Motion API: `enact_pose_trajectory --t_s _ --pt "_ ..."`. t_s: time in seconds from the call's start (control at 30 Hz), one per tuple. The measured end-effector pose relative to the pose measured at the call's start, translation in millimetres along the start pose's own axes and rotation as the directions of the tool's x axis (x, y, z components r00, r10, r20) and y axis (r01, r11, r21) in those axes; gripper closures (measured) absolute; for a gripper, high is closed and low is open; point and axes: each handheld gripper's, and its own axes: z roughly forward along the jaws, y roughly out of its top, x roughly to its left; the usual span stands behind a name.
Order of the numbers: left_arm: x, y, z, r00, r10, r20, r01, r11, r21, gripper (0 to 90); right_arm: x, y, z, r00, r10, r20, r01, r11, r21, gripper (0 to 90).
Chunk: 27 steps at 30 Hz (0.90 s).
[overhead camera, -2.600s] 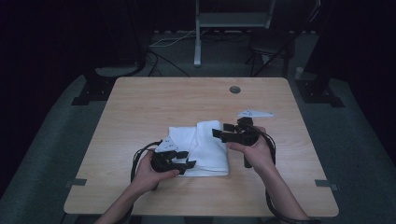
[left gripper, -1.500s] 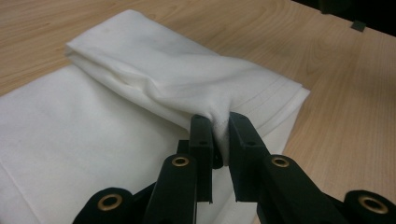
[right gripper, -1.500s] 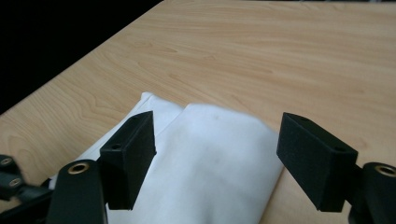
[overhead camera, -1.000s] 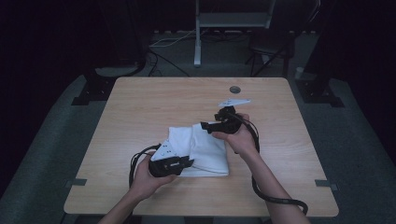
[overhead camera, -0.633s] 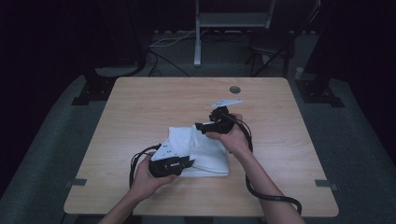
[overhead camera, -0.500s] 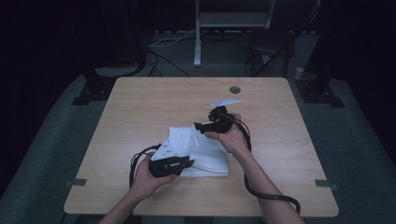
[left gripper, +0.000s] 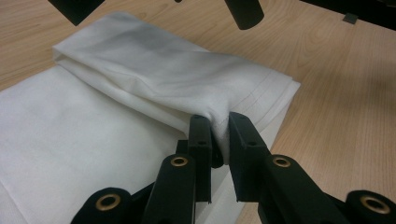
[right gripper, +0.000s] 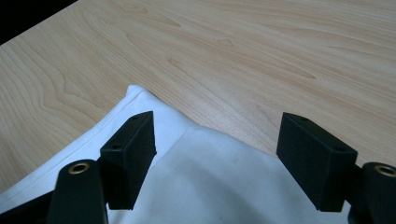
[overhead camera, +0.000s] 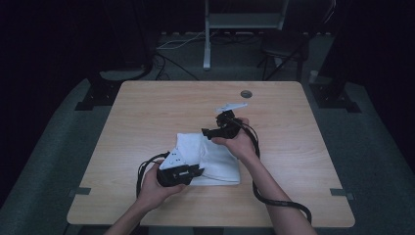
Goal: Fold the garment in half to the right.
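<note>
A white folded cloth (overhead camera: 215, 159) lies on the wooden table (overhead camera: 147, 107), near its front middle. My left gripper (overhead camera: 195, 171) is at the cloth's near edge. In the left gripper view its jaws (left gripper: 218, 123) are shut on a raised fold of the cloth (left gripper: 140, 79). My right gripper (overhead camera: 208, 132) hovers over the cloth's far edge. In the right gripper view it (right gripper: 219, 135) stands open, wide apart, with the cloth's corner (right gripper: 210, 186) below and between the jaws, untouched. The right gripper's black jaw tips (left gripper: 245, 11) show at the top of the left gripper view.
A round grommet (overhead camera: 246, 93) sits in the table's far side. The right gripper's cable (overhead camera: 281, 203) loops over the front edge. A metal stand (overhead camera: 208, 44) and a chair (overhead camera: 286, 46) stand on the floor behind the table.
My right gripper has moved left from beside the cloth's right side to over its far edge. The left gripper has kept its hold on the cloth in place.
</note>
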Motion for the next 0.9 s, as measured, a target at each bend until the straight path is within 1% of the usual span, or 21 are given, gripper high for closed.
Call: enact_pose_trajectory --t_s 0.3,0.43,0.6,0.73,0.9 --pt "-1.8 0.1 1.6 0.9999 0.014 0.007 -0.014 0.9999 -0.001 80.3 -0.1 -0.2 6.2 0.9999 -0.007 0.011 0.007 1.0 0.017 27.1" --pt "-2.9 0.8 1.6 0.9997 0.022 0.012 -0.022 0.9997 -0.009 80.3 0.8 -0.4 9.0 0.9997 -0.015 0.017 0.015 1.0 0.022 27.1" --pt "-3.3 0.8 1.6 0.9995 0.027 0.016 -0.027 0.9996 -0.004 80.3 3.1 -0.4 11.9 0.9993 -0.03 0.021 0.03 0.999 0.035 26.9" --pt "-4.2 1.1 2.7 0.9992 0.032 0.023 -0.032 0.9995 -0.002 80.3 5.4 -0.9 16.3 0.9983 -0.052 0.028 0.05 0.997 0.052 27.3" --pt "-3.3 0.6 3.3 0.9991 0.034 0.025 -0.034 0.9994 0.003 80.3 7.6 -3.8 22.2 0.9946 -0.098 0.036 0.095 0.992 0.08 33.3"
